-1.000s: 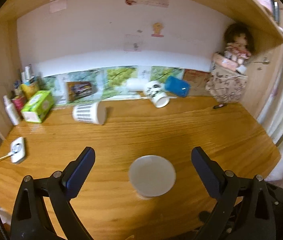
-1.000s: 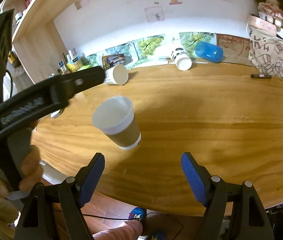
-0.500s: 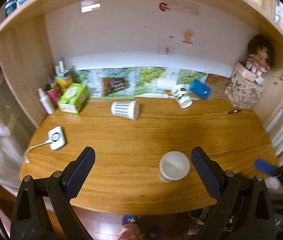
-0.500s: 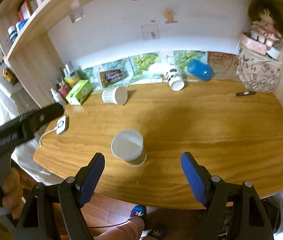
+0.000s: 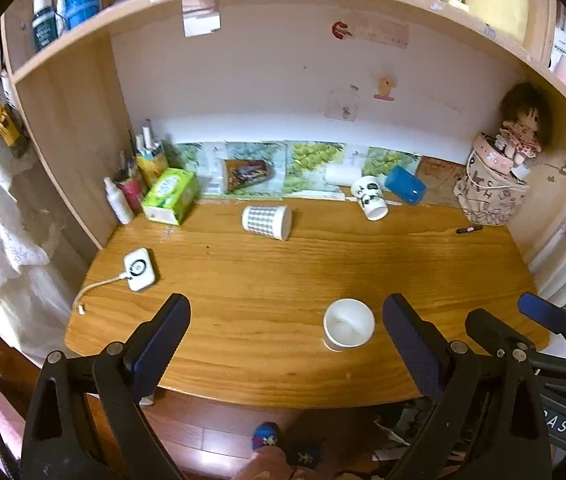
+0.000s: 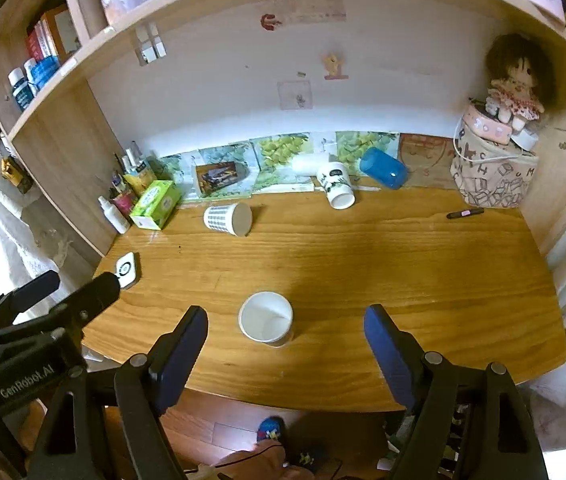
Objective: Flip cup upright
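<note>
A white paper cup (image 5: 348, 323) with a brown sleeve stands upright, mouth up, near the front edge of the wooden desk (image 5: 283, 272); it also shows in the right wrist view (image 6: 266, 317). My left gripper (image 5: 285, 334) is open and empty, high above and in front of the desk edge. My right gripper (image 6: 286, 338) is open and empty, also pulled back above the front edge. Neither touches the cup. A checked paper cup (image 5: 266, 221) lies on its side farther back; it shows in the right wrist view too (image 6: 228, 218).
At the back lie a white patterned mug (image 5: 370, 202) and a blue cup (image 5: 404, 189), both on their sides. A green tissue box (image 5: 170, 196), a spray bottle (image 5: 119, 205), a white charger (image 5: 139, 269), a pen (image 5: 469, 229) and a doll on a bag (image 5: 495, 184) stand around.
Both grippers have pulled back and up from the desk, so the upright cup looks smaller and farther away. The cup has stayed upright in place.
</note>
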Demonstrator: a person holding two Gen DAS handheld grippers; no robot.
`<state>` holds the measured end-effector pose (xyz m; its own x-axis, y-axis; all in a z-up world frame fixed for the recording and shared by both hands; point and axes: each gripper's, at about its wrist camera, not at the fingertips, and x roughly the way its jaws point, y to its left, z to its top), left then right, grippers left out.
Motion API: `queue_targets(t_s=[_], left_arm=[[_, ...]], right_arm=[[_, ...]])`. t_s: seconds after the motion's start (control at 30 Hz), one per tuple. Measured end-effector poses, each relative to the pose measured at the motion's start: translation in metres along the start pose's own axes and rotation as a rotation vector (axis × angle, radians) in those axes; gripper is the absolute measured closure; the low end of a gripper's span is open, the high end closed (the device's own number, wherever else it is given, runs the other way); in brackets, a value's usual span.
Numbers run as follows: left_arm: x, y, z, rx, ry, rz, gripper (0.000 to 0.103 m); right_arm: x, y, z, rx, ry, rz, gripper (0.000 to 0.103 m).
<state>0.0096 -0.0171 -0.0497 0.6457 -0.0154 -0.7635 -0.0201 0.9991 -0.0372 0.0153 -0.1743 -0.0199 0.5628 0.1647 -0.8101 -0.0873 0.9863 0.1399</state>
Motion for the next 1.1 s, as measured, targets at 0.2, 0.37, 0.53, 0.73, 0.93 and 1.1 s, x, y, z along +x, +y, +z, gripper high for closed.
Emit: queue_targets(t_s=[0.2,0.37,0.53,0.73,0.93,1.1], left_arm=[[-0.006,0.005,0.005,0.012,0.002,0.001,0.005],[-0.012,0.011,0.013,-0.003,-0.012,0.009,0.005],[-0.013,0.013,0.016,-0.002,-0.006,-0.003,0.005],[-0.011,0.012,0.02,0.009,-0.001,-0.006,0.005],[-0.007,0.016,0.023,0.003,0.005,-0.006,0.005],[-0.003,0.018,0.024,0.005,0.008,-0.004,0.005]], right_arm=[[-0.006,0.003,0.005,0.003,-0.023,-0.027,0.022],[-0.01,0.006,0.013,0.01,-0.031,-0.049,0.022],[-0.021,0.01,0.018,0.014,-0.065,-0.077,0.022],[-0.021,0.017,0.022,0.006,-0.076,-0.095,0.022],[-0.02,0.021,0.021,0.012,-0.075,-0.107,0.022],[-0.016,0.021,0.021,0.024,-0.061,-0.109,0.022]])
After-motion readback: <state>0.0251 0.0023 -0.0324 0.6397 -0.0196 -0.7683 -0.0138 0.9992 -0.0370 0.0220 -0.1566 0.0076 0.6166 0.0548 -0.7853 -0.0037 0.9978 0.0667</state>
